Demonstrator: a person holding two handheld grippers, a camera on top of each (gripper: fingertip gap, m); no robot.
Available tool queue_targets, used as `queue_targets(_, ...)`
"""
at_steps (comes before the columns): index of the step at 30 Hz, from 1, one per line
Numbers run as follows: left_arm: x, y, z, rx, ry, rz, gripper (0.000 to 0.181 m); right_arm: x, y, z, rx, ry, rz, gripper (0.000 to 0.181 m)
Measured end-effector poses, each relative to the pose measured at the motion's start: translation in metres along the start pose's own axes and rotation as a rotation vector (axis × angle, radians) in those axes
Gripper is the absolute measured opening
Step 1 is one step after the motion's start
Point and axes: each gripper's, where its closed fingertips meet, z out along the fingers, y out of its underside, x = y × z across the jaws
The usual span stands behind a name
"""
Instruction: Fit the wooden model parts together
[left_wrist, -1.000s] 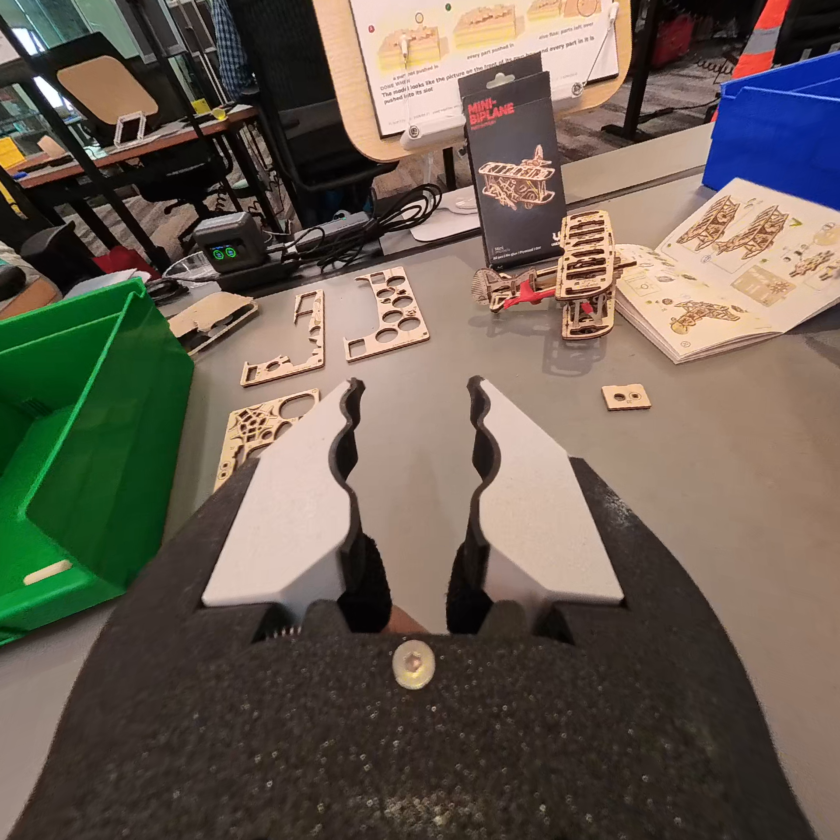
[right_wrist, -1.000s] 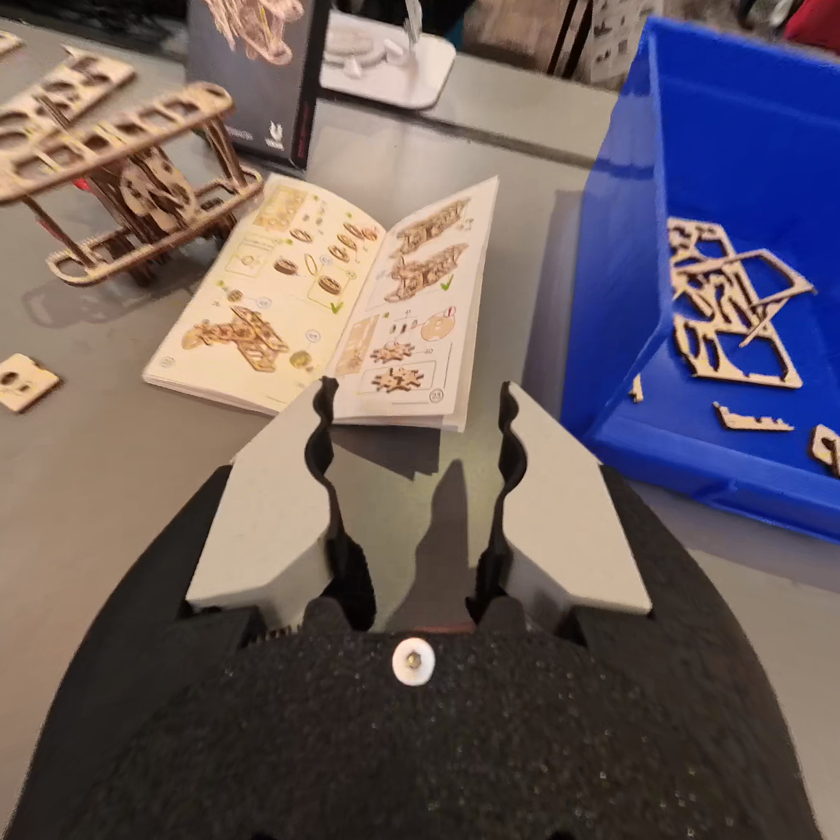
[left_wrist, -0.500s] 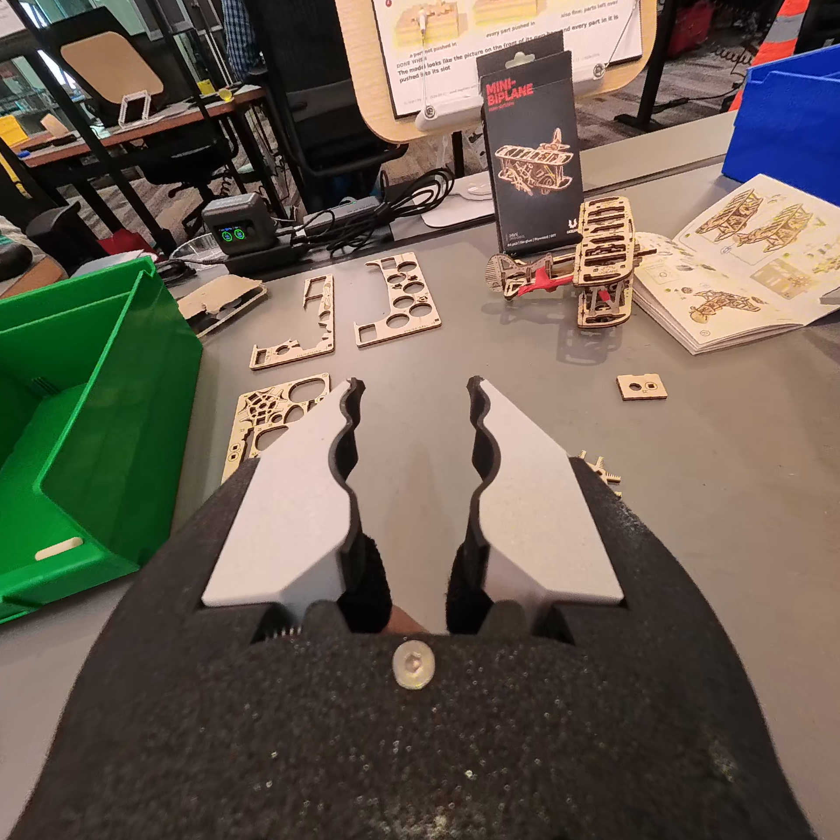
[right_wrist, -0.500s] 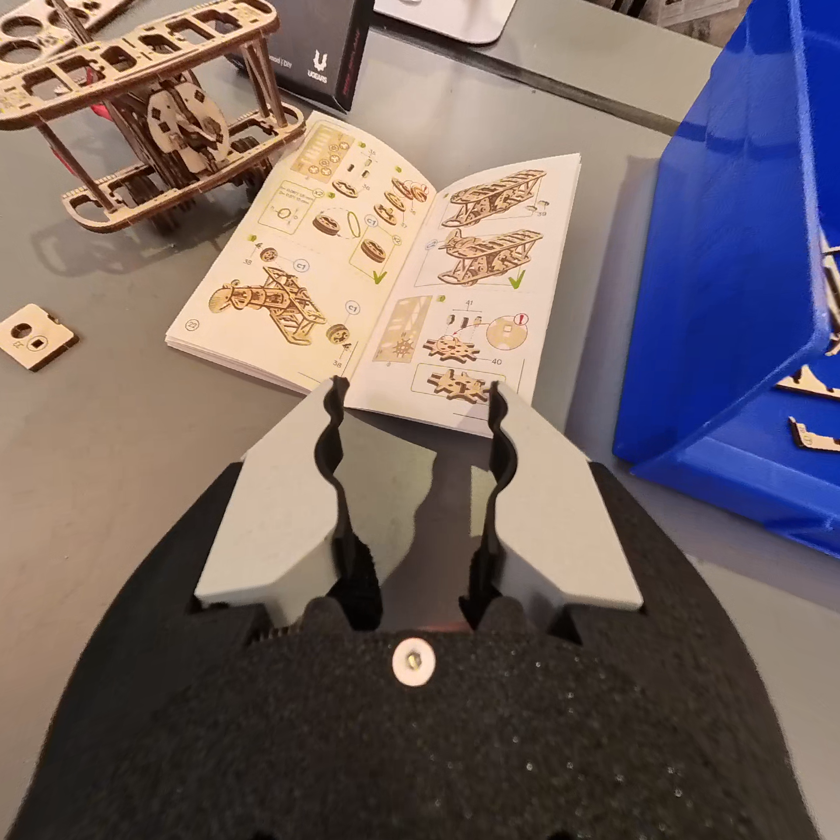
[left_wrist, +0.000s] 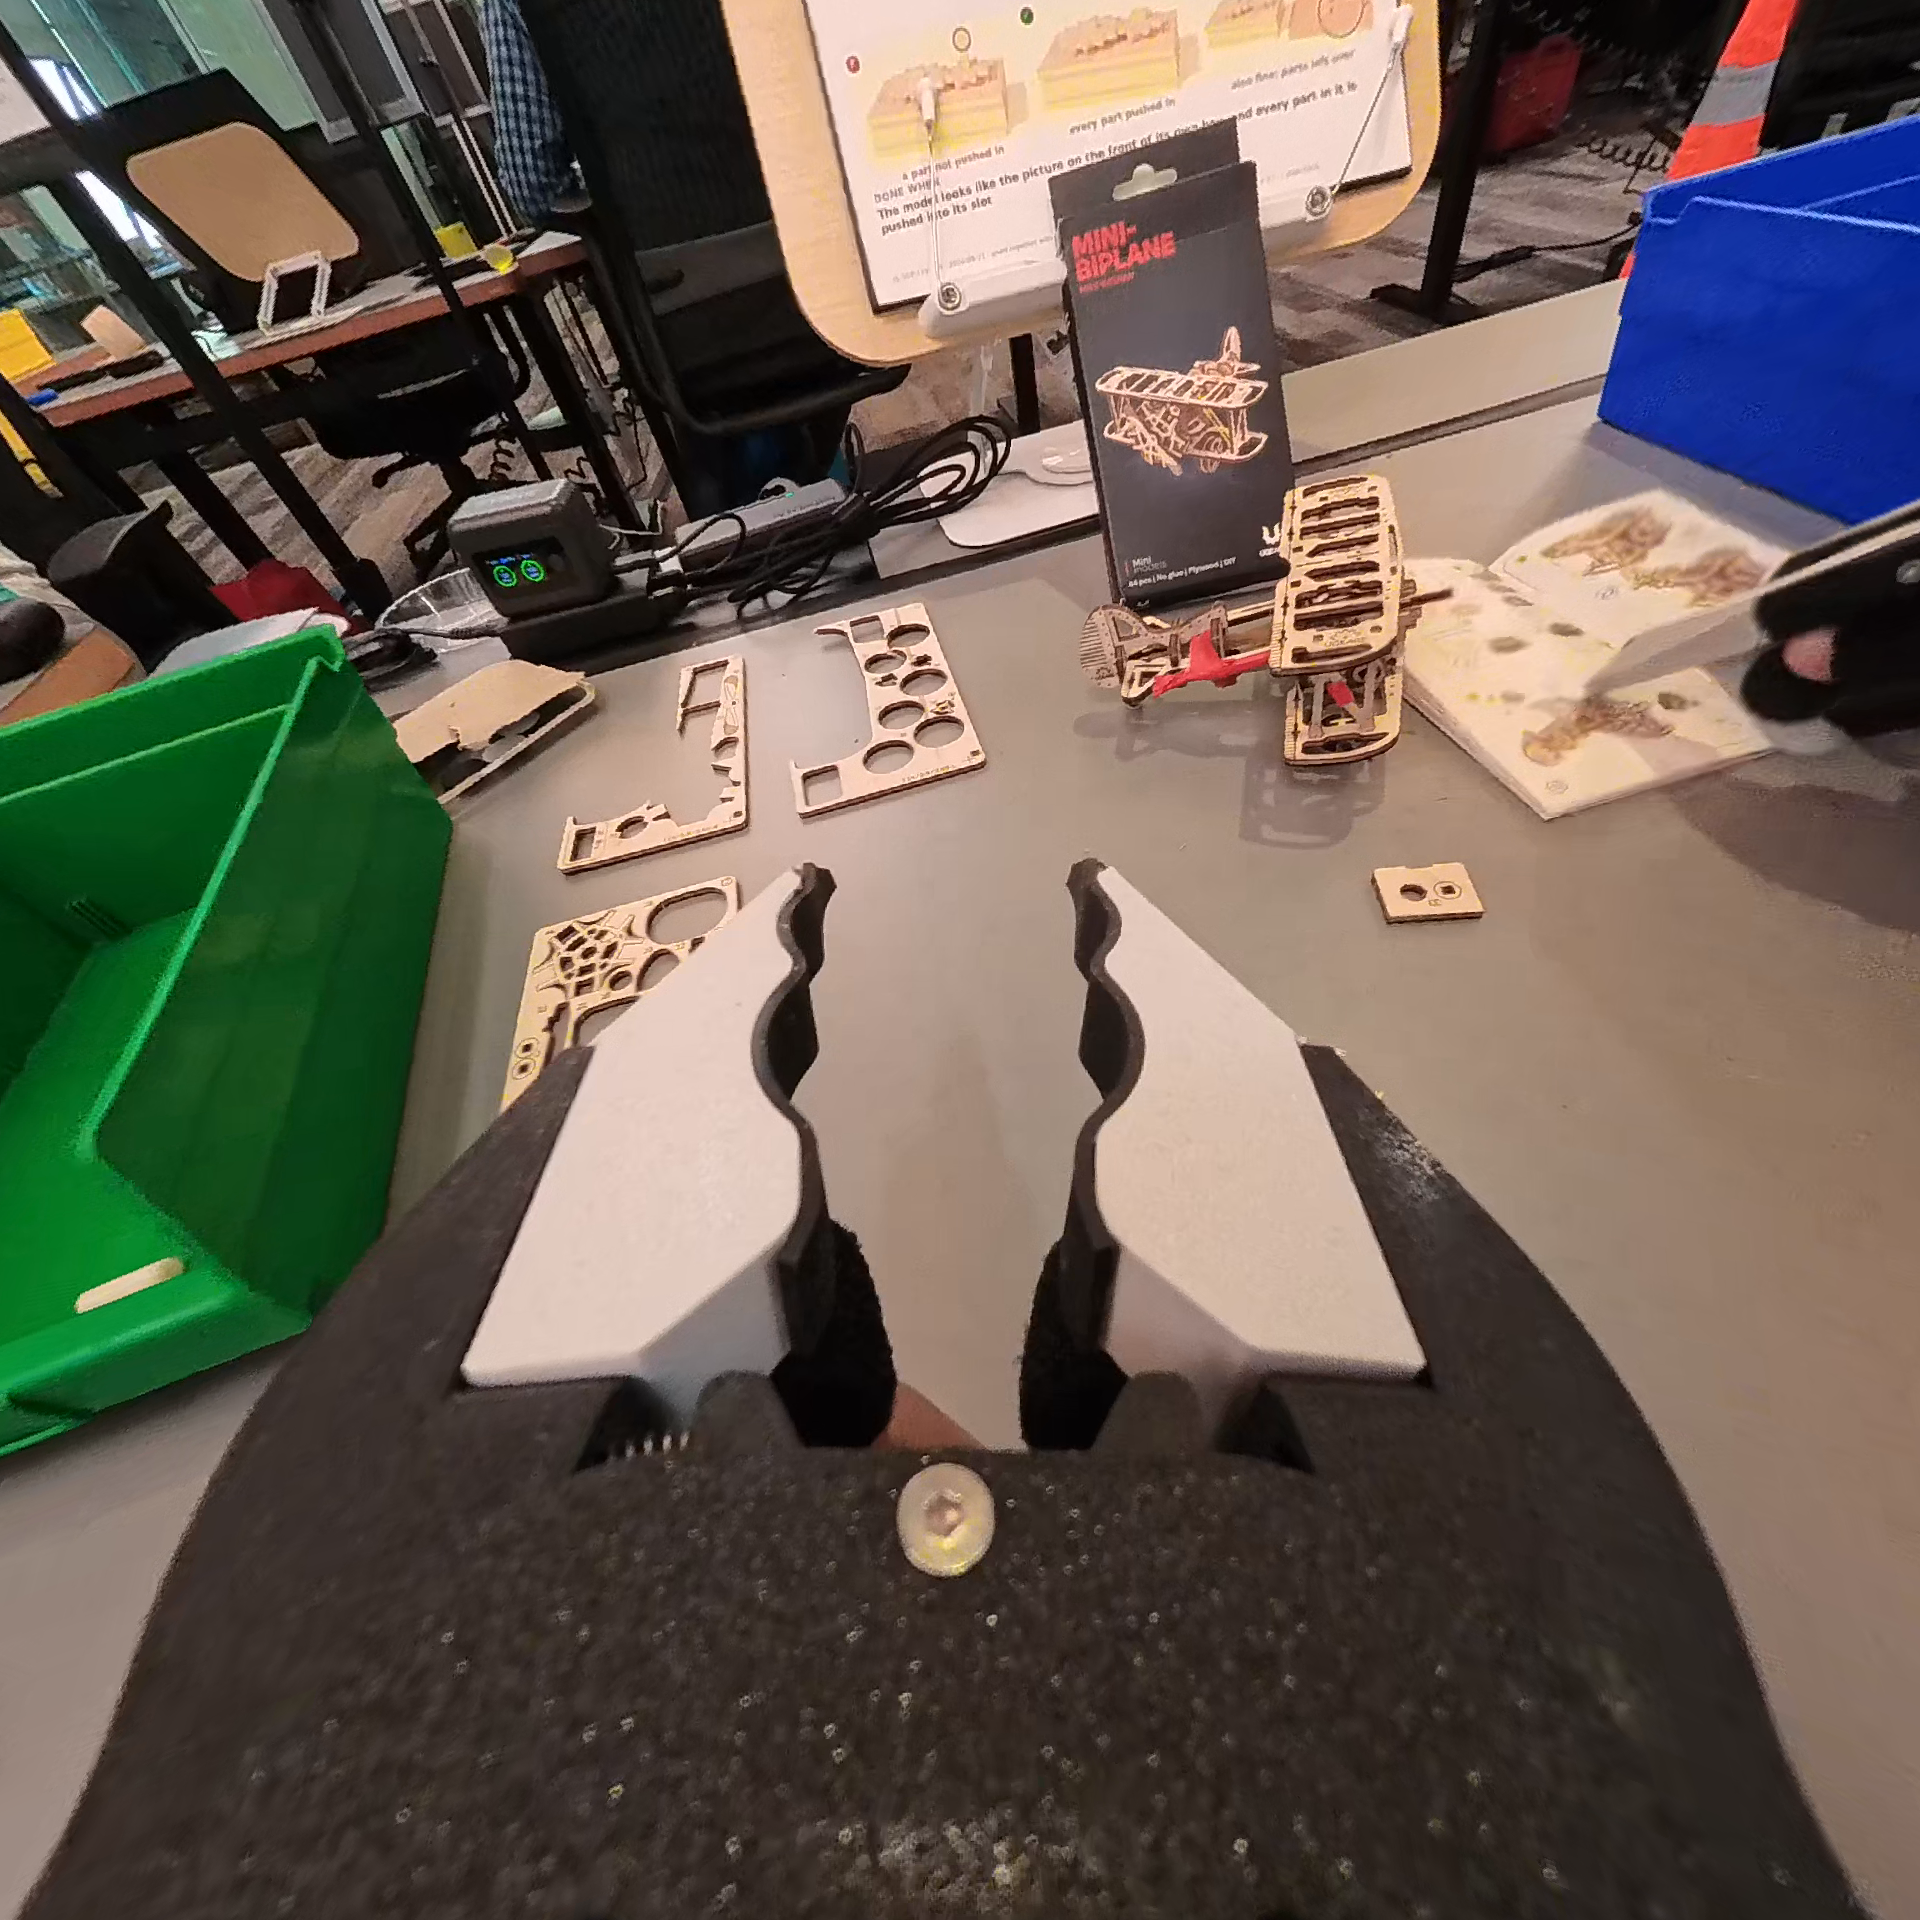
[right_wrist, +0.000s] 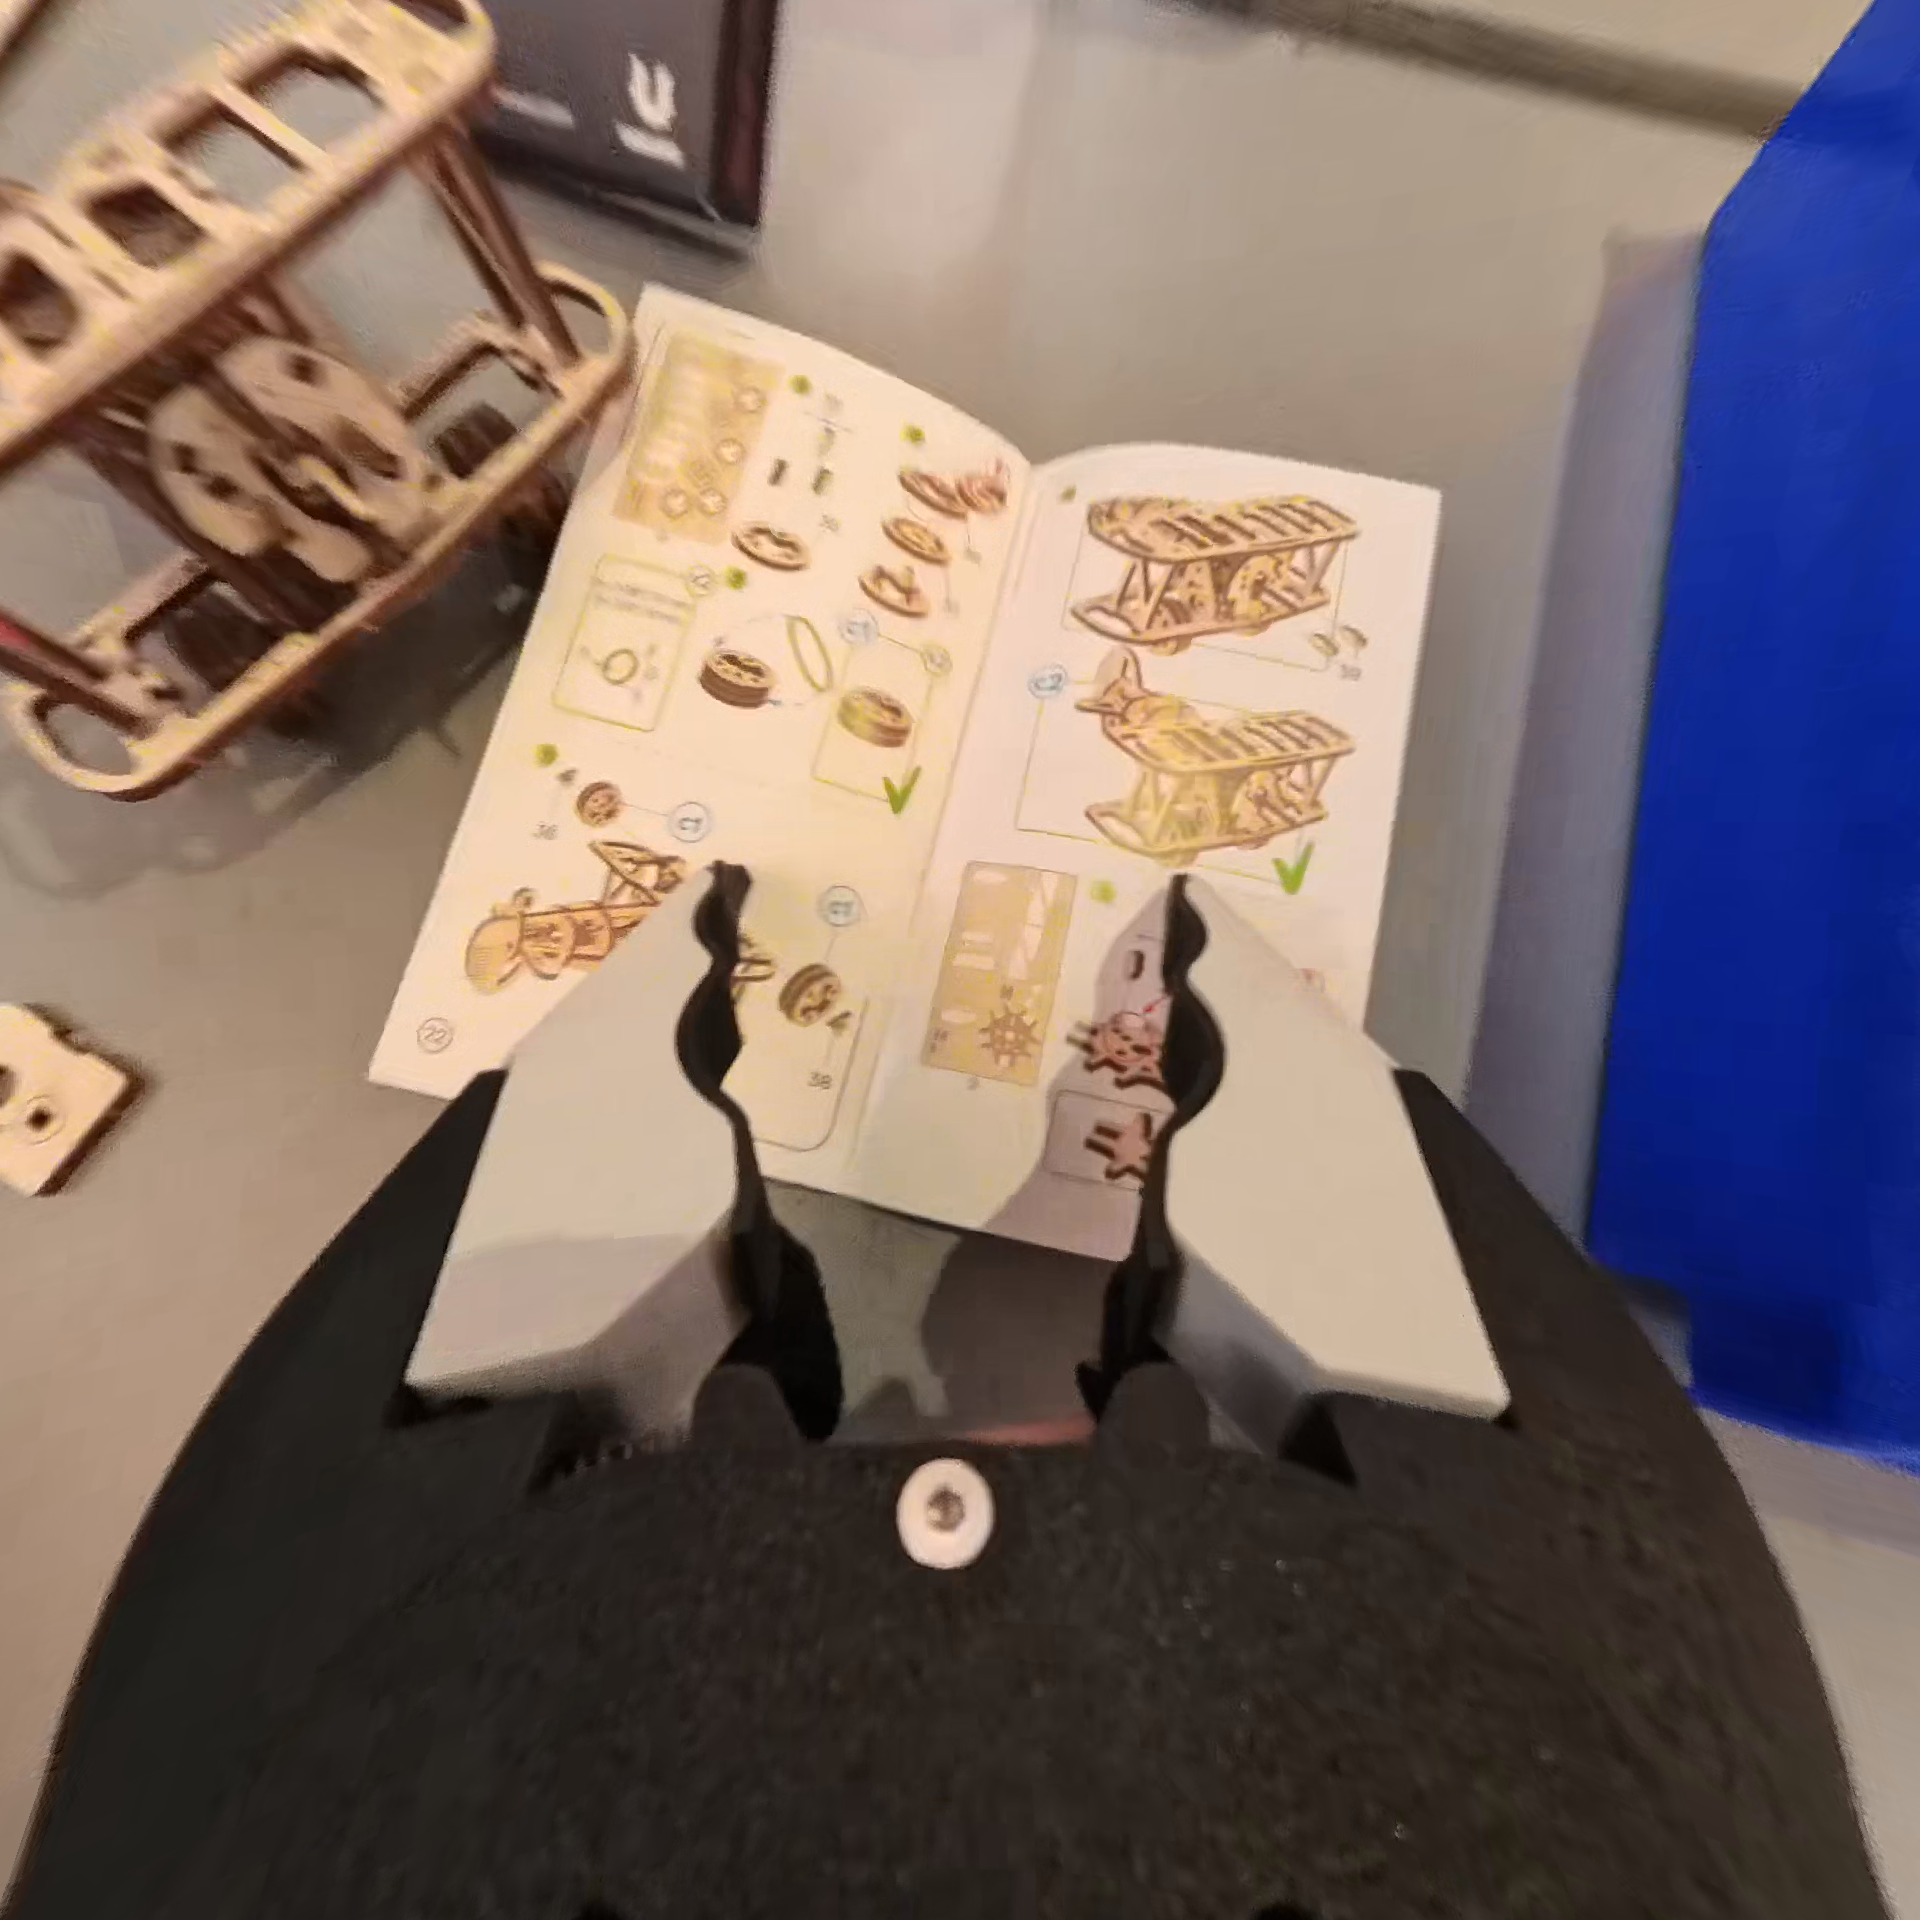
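Observation:
A wooden biplane model with a red part stands on the grey table; it also shows at the upper left of the right wrist view. A small wooden piece with two holes lies in front of it and shows at the left edge of the right wrist view. Punched wooden sheets lie to the left. My left gripper is open and empty above bare table. My right gripper is open and empty, low over the open instruction booklet; it shows blurred at the right in the left wrist view.
A green bin stands at the left. A blue bin stands at the back right and beside the booklet. A black model box stands behind the plane, with a clipboard stand, cables and a small device beyond.
My right gripper has swung left, away from the blue bin, and moved forward over the booklet, opening wider. My left gripper shifted slightly and stays open.

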Motion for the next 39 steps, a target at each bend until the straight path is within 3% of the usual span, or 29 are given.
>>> queue_targets(6,-0.007,0.000,-0.006,0.009,-0.008,-0.016,0.046,0.021,-0.006,0.019,-0.007,0.018,0.022,0.104)
queue_targets(17,-0.017,-0.006,-0.019,0.016,-0.021,0.005,0.047,0.058,-0.053,0.065,0.028,0.094,0.032,0.099)
queue_targets(20,-0.022,0.002,-0.029,-0.023,-0.012,0.015,0.041,0.062,-0.062,0.062,0.030,0.138,-0.001,0.097)
queue_targets(22,-0.019,0.014,-0.037,-0.078,0.051,0.015,0.039,0.053,-0.077,0.040,0.099,0.131,-0.030,0.093)
queue_targets(25,-0.003,0.041,-0.051,-0.183,0.207,0.014,0.033,0.023,-0.096,-0.015,0.225,0.067,-0.089,0.087)
queue_targets(28,0.023,0.066,-0.062,-0.270,0.372,0.048,0.028,-0.044,-0.087,-0.073,0.324,-0.173,-0.162,0.065)
queue_targets(30,0.042,0.073,-0.066,-0.284,0.449,0.082,0.025,-0.116,-0.056,-0.101,0.275,-0.472,-0.228,0.057)
queue_targets(33,0.059,0.080,-0.064,-0.311,0.501,0.101,0.020,-0.212,0.023,-0.137,0.098,-0.871,-0.346,0.041)
queue_targets(36,0.062,0.082,-0.065,-0.315,0.520,0.086,0.011,-0.246,0.073,-0.132,0.033,-0.880,-0.463,0.027)
queue_targets(39,0.061,0.083,-0.064,-0.317,0.520,0.055,0.010,-0.270,0.090,-0.128,0.028,-0.898,-0.489,0.026)
